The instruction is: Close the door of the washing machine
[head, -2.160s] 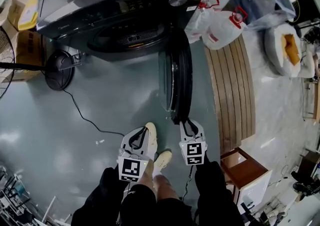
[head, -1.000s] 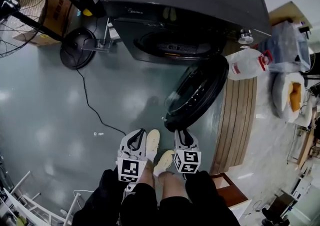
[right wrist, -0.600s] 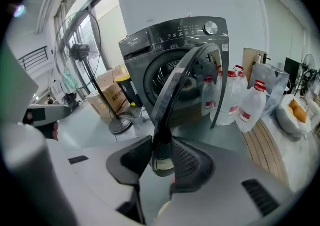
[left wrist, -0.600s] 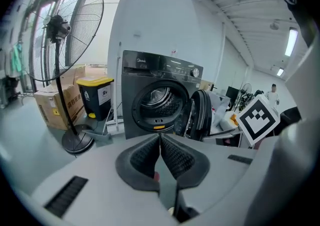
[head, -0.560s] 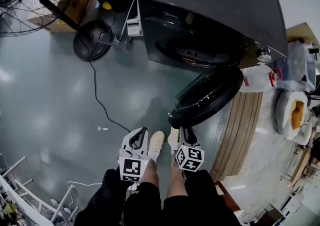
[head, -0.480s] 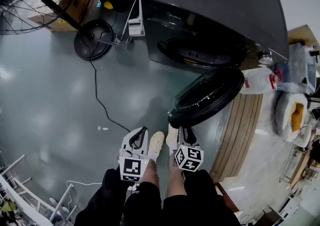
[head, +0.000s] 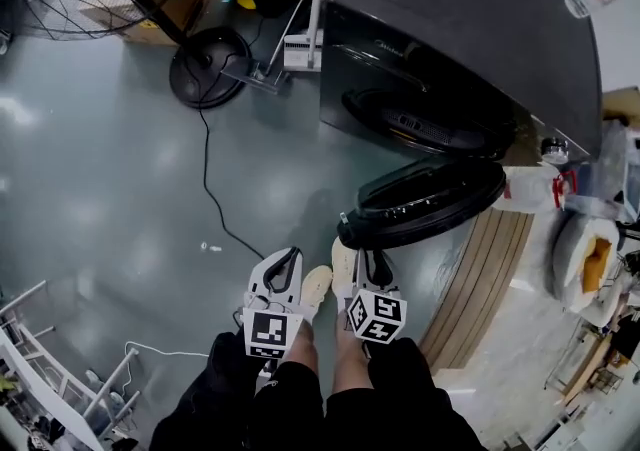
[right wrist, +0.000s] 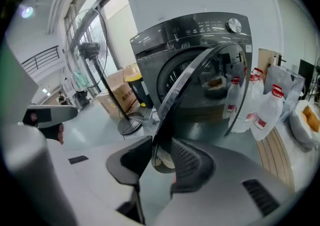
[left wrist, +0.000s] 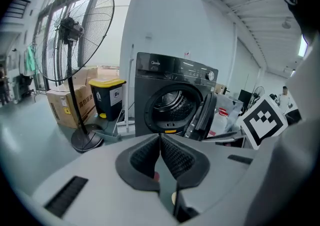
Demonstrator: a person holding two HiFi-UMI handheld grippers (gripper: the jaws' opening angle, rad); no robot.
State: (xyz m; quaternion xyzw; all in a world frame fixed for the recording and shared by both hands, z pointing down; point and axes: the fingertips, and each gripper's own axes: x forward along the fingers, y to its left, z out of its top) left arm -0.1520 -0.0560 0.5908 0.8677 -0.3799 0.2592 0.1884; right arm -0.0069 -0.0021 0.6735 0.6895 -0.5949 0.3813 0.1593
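The right gripper [head: 370, 257] has its fingers [right wrist: 192, 162] clamped on the rim of the round dark glass door [head: 425, 201] of the dark grey front-loading washing machine [head: 470, 29]. The rim's free edge stands between the two pads, and the door rises from them and slants away to the right. It hangs part open, and the machine's drum opening lies straight beyond the fingers, behind the glass.

The left gripper [head: 283, 261] hangs just beside the right one, apart from the door, its fingers [left wrist: 145, 155] pressed together with nothing between them. Ahead of these fingers is the open drum. Further left stand a black pedestal fan [left wrist: 75, 34], a brown cardboard box [left wrist: 67, 107] and a yellow-lidded dark bin [left wrist: 109, 97].

To the right of the clamped fingers, white plastic bags with red print [right wrist: 260, 107] sit on a wooden slatted platform [head: 480, 279].
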